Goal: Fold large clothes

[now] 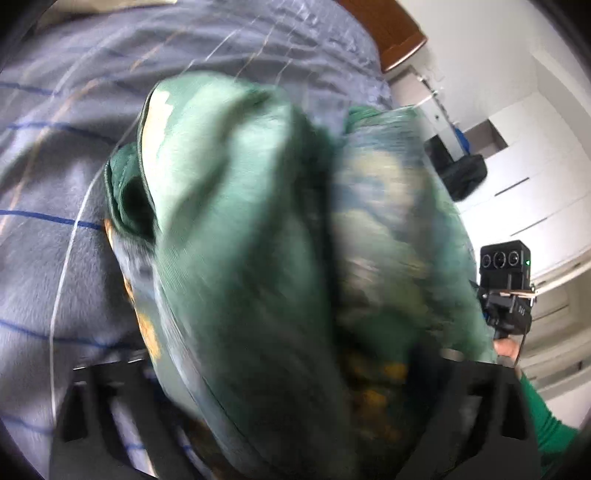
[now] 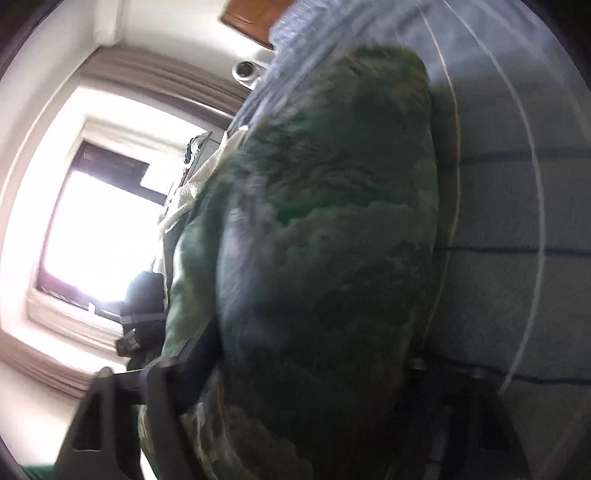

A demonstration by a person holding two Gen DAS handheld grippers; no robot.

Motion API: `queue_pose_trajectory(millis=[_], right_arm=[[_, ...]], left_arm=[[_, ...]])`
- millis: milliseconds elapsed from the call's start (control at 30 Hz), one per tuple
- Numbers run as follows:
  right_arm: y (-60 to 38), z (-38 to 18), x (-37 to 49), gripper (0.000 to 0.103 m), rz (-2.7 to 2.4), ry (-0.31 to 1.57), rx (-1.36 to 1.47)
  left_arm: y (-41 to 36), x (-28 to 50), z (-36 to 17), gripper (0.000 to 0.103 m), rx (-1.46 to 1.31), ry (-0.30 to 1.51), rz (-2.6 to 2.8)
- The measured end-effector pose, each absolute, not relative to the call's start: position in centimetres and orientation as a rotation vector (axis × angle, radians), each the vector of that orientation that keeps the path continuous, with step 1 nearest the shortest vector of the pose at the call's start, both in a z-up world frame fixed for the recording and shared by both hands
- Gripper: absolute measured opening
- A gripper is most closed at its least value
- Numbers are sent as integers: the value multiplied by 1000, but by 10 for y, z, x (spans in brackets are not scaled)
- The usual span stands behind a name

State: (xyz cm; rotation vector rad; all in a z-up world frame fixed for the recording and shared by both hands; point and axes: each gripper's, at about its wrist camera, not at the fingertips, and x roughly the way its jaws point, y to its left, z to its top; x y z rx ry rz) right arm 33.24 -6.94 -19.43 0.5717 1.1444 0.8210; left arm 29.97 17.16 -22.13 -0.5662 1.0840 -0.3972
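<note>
Fingers (image 1: 110, 406) of both grippers seem closed on the green garment (image 1: 240, 240), bunched above the bed (image 1: 55, 166); folding looks barely begun.

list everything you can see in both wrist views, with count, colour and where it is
garment: 1, green with pale and orange print, bunched between both pairs of fingers, filling the middle of both views
bedspread: 1, grey-blue with dark blue and white lines, under and behind the garment
wooden panel: 1, brown, beyond the far edge of the bedspread
cabinets: several fronts, white, right of left wrist view
dark bag-like thing: 1, black, by the cabinets; too blurred to name
window: 1, bright, dark frame, left of right wrist view
sleeve: 1, green, lower right of left wrist view
left gripper: 1, black, fingers either side of the cloth
right gripper: 1, black, fingers around the cloth
</note>
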Motion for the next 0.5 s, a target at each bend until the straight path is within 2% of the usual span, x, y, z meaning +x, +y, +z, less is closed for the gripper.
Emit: queue_pose_trajectory(millis=[67,333,500], right_arm=[[-69,-176,323,61,833,1092,548],[-85,-94,329,61,955,871,506],[-102,-93,390,61,961,859,532]], left_arm=[[169,290,-201,72,-566,1055,-391],[159,310,-130,71,-552,920,-407],[146,377,-122,71,-513,913,-377]])
